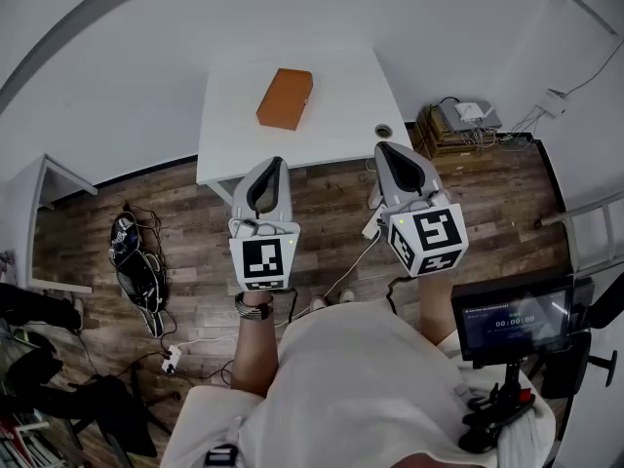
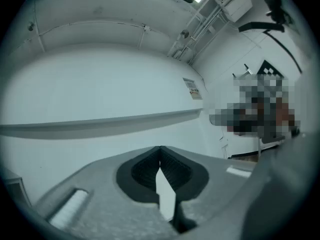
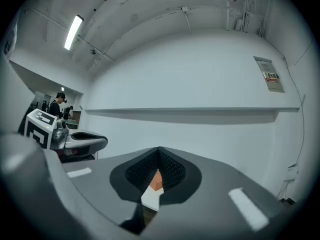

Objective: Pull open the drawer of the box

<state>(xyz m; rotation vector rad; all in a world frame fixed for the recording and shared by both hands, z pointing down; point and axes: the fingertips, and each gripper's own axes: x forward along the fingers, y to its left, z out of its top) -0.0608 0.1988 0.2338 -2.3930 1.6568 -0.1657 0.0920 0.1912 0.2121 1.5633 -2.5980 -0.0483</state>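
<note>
An orange box (image 1: 285, 98) lies on the white table (image 1: 341, 86), left of its middle; from here I cannot make out its drawer. My left gripper (image 1: 273, 162) and right gripper (image 1: 383, 148) hover side by side over the wood floor at the table's near edge, well short of the box. Both are shut and hold nothing. In the left gripper view the left gripper (image 2: 160, 151) has its jaw tips together and faces a white wall. In the right gripper view the right gripper (image 3: 159, 154) leaves only a slit, through which a sliver of the orange box (image 3: 157, 180) shows.
A small round object (image 1: 383, 131) sits at the table's near right corner. A crate with devices and cables (image 1: 458, 125) stands on the floor to the right. Cables and a power strip (image 1: 136, 261) lie to the left, and a monitor on a stand (image 1: 512, 315) is at my right.
</note>
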